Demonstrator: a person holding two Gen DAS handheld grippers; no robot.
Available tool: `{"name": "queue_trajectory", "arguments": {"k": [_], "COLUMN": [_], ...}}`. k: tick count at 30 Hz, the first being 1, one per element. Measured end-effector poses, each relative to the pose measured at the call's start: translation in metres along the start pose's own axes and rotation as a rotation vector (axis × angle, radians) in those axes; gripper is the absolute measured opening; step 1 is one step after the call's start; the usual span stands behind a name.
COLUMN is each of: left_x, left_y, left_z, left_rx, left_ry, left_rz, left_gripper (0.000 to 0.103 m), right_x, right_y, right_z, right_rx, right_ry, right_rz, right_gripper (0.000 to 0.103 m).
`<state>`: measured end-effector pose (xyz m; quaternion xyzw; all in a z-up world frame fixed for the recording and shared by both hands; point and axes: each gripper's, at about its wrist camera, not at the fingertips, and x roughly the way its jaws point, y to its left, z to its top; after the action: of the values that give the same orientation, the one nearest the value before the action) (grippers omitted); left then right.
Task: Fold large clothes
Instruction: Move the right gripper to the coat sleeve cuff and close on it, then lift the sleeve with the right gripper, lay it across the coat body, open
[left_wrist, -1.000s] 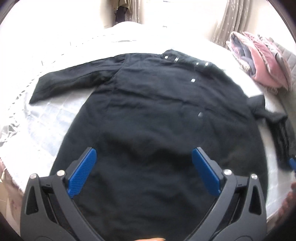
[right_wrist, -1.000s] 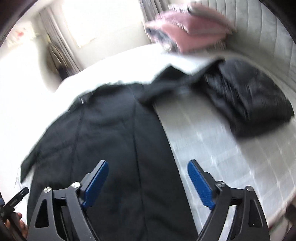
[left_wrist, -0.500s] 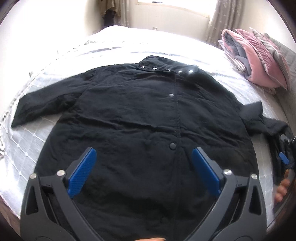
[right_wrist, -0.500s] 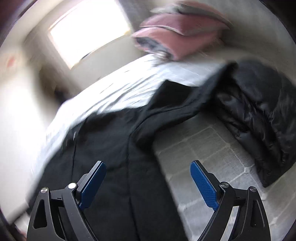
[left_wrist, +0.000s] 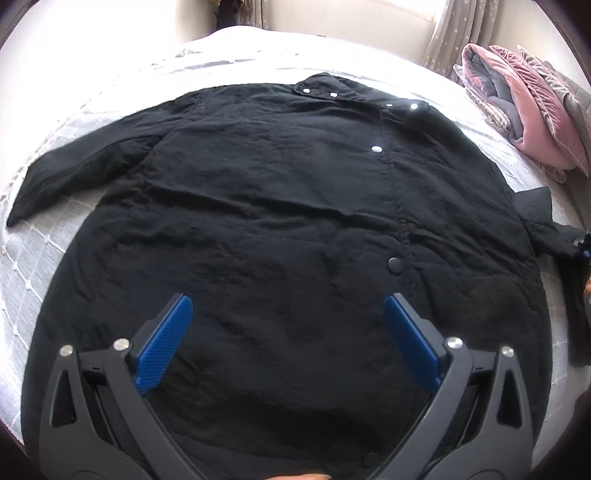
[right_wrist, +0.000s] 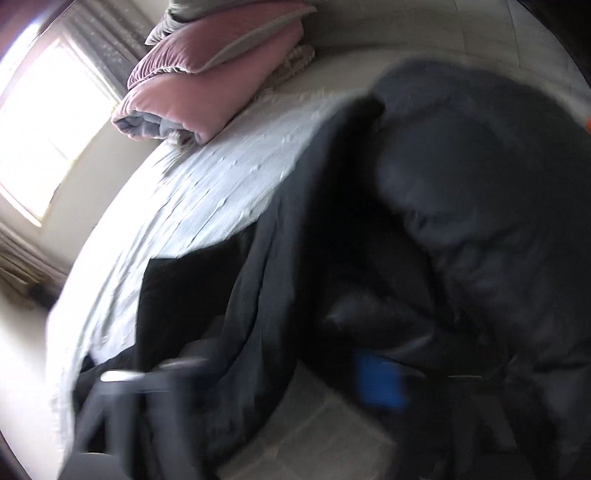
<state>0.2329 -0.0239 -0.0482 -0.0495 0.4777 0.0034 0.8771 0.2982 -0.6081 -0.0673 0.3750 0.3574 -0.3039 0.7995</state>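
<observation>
Fingers (left_wrist: 164, 347) of the left gripper (left_wrist: 288, 339), black with blue pads, are spread wide and hold nothing, hovering over the lower part of a large black coat (left_wrist: 280, 221). From the left wrist view the coat lies flat and face up across a bed (left_wrist: 33, 258) covered in a pale quilted spread, collar toward the far side, hem toward the camera. One sleeve (left_wrist: 85, 170) stretches out to the left; a line of snap buttons (left_wrist: 376, 149) runs down the front placket. At the far right edge of this view the coat's other sleeve (left_wrist: 539, 218) reaches toward a small glimpse of the right gripper (left_wrist: 583, 251), too cut off to read. A stack of folded pink and grey bedding (left_wrist: 532, 118) sits at the head of the bed, near a curtain (left_wrist: 450, 40). The right wrist view is heavily blurred and tilted. It shows what the left view does not: a second dark, puffy garment (right_wrist: 480, 206) heaped on the bed just beside the coat's sleeve (right_wrist: 295, 229), and a bright window (right_wrist: 48, 125) behind the pink bedding (right_wrist: 207, 88). Only one blue pad (right_wrist: 380, 384) of the right gripper is clearly visible, low in the frame among the dark fabric; whether those fingers are spread, clenched or gripping cloth cannot be told through the blur.
</observation>
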Motion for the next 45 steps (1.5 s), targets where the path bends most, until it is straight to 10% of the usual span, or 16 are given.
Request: {"name": "queue_trajectory", "arguments": {"k": [13, 17, 21, 25, 30, 38, 41, 45], "left_x": [0.006, 0.002, 0.004, 0.0, -0.001, 0.0, 0.001, 0.005], "left_y": [0.006, 0.003, 0.002, 0.003, 0.009, 0.02, 0.02, 0.014], "left_z": [0.003, 0.002, 0.0, 0.002, 0.002, 0.004, 0.004, 0.002], "left_rx": [-0.004, 0.006, 0.006, -0.006, -0.022, -0.054, -0.061, -0.037], "left_ry": [0.02, 0.007, 0.022, 0.018, 0.021, 0.038, 0.052, 0.055], "left_rz": [-0.014, -0.022, -0.031, -0.049, -0.066, -0.096, -0.126, -0.097], "left_gripper": [0.103, 0.103, 0.103, 0.103, 0.103, 0.103, 0.103, 0.103], "right_x": [-0.079, -0.067, -0.025, -0.023, -0.041, -0.065, -0.069, -0.037], "right_y": [0.041, 0.031, -0.023, -0.036, -0.044, -0.04, -0.05, -0.036], "right_z": [0.037, 0.016, -0.002, -0.01, -0.043, -0.036, -0.023, -0.016], "right_rx": [-0.222, -0.253, -0.005, 0.093, 0.216, 0.008, -0.019, -0.045], "right_ry": [-0.338, -0.279, -0.075, -0.082, -0.08, -0.218, -0.224, -0.19], "right_rz": [-0.175, 0.021, 0.214, 0.304, 0.766, 0.189, 0.172, 0.164], "right_gripper": [0.007, 0.007, 0.011, 0.011, 0.007, 0.019, 0.084, 0.086]}}
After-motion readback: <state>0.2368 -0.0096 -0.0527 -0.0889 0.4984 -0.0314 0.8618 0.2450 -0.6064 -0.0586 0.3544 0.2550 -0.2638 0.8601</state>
